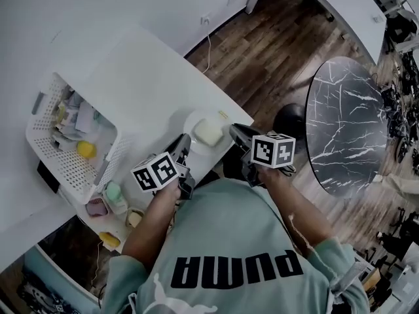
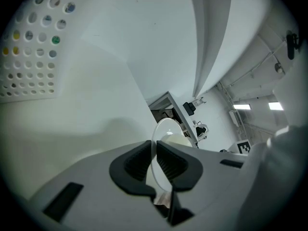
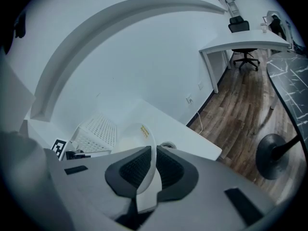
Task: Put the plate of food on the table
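A white plate [image 1: 196, 124] carries a pale, blocky piece of food [image 1: 207, 133] and sits over the near edge of the white table [image 1: 144, 84]. Whether it touches the tabletop I cannot tell. My left gripper [image 1: 184, 146] is shut on the plate's left rim, and my right gripper [image 1: 236, 134] is shut on its right rim. In the left gripper view the thin plate rim [image 2: 154, 150] runs between the dark pads of that gripper [image 2: 155, 160], with the food [image 2: 178, 140] beyond. In the right gripper view the plate [image 3: 136, 134] stands edge-on in the right gripper [image 3: 153, 169].
A white perforated basket [image 1: 71, 144] full of small items stands on the table's left end. Small cups and pots [image 1: 115, 197] sit on a lower shelf beside it. A round black marble table [image 1: 347, 124] stands to the right on the wood floor. A cable [image 1: 209, 44] hangs from a wall socket.
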### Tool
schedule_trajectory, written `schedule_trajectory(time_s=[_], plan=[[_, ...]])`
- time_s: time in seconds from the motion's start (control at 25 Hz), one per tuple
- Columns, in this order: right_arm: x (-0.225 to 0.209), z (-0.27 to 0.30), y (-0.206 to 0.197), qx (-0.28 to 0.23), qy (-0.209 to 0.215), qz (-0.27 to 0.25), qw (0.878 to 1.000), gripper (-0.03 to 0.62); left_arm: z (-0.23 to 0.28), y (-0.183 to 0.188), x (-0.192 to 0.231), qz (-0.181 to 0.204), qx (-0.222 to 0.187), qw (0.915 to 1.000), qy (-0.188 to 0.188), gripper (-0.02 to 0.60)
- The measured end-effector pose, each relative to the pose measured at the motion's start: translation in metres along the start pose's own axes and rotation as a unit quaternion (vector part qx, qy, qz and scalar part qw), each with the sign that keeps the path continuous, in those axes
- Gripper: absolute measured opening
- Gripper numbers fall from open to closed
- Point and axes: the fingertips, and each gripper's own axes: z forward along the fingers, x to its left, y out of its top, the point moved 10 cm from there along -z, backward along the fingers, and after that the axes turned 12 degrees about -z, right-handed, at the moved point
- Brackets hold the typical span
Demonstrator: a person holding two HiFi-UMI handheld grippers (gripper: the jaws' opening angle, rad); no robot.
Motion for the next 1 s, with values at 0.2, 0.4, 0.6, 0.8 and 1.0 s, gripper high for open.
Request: schedule_trajectory(time_s=[0.2, 0.4, 0.6, 0.8, 1.0], plan=[[-0.001, -0.022, -0.006, -0.023, -0.026, 0.014, 0.999, 0.040, 0.006, -0.002, -0.013, 0.025, 0.021, 0.9993, -0.016, 0.040], [-0.005, -0.046, -0.014, -0.051, -0.055, 0.028, 0.997, 0.040, 0.017, -0.011, -0.025, 0.040, 0.043, 0.9977, -0.035, 0.040], [-0.016, -0.072, -0.023, -0.079, -0.079, 0.046, 0.993, 0.038, 0.032, -0.024, -0.041, 0.057, 0.067, 0.9949, -0.048, 0.040], [-0.031, -0.096, -0.035, -0.101, -0.095, 0.068, 0.988, 0.038, 0.048, -0.037, -0.061, 0.077, 0.091, 0.9912, -0.057, 0.040], [-0.053, -0.126, -0.047, -0.128, -0.110, 0.095, 0.981, 0.038, 0.069, -0.059, -0.086, 0.099, 0.118, 0.9862, -0.061, 0.040]])
